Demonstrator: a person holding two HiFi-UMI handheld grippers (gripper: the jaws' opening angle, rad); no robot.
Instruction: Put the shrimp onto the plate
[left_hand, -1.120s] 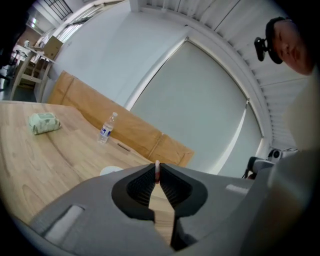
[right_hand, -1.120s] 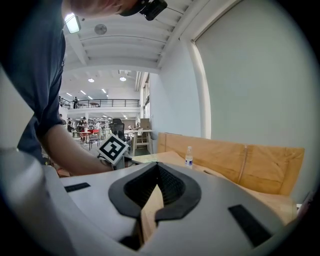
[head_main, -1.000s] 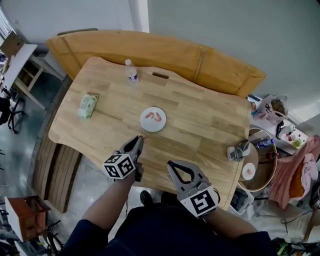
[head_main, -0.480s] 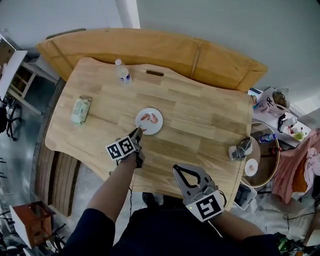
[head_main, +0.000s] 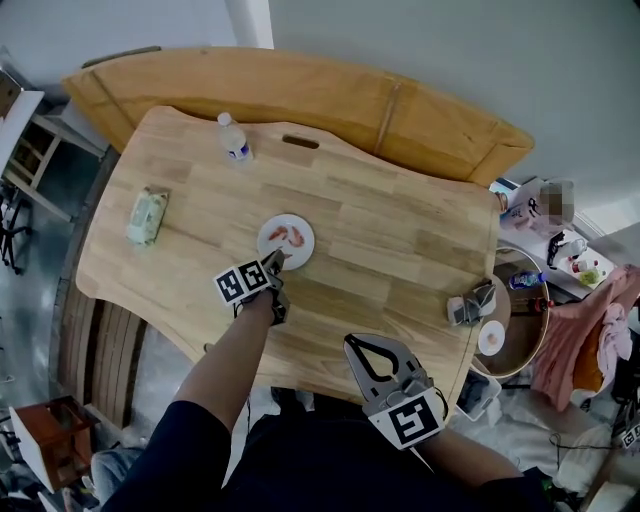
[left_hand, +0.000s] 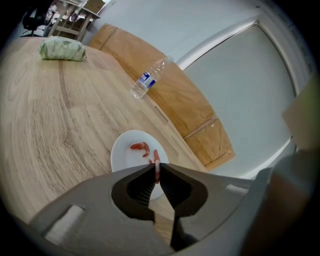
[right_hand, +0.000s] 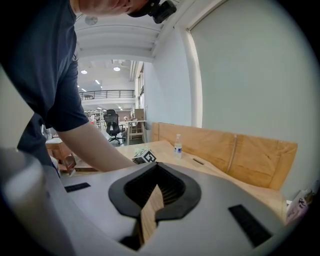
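Note:
A small white plate (head_main: 300, 226) lies mid-table, and the head view shows two pink shrimp (head_main: 279, 236) on it. My left gripper (head_main: 274, 261) reaches over the plate's near rim. In the left gripper view this gripper (left_hand: 156, 171) is shut on a thin pink shrimp (left_hand: 157, 165) that sticks out past the tips above the plate (left_hand: 122, 152). Another shrimp (left_hand: 140, 146) lies on the plate just beyond. My right gripper (head_main: 352, 346) hangs at the table's near edge, shut with nothing held, its tips (right_hand: 159, 169) together.
A water bottle (head_main: 232, 140) stands at the far side and a green packet (head_main: 146, 215) lies at the left. A wooden bench (head_main: 330, 95) runs behind the table. A grey object (head_main: 470, 305) sits at the right edge beside a round side table (head_main: 535, 345).
My left gripper has travelled forward from the near table edge to the plate's rim, still shut. The right gripper has stayed near the front edge.

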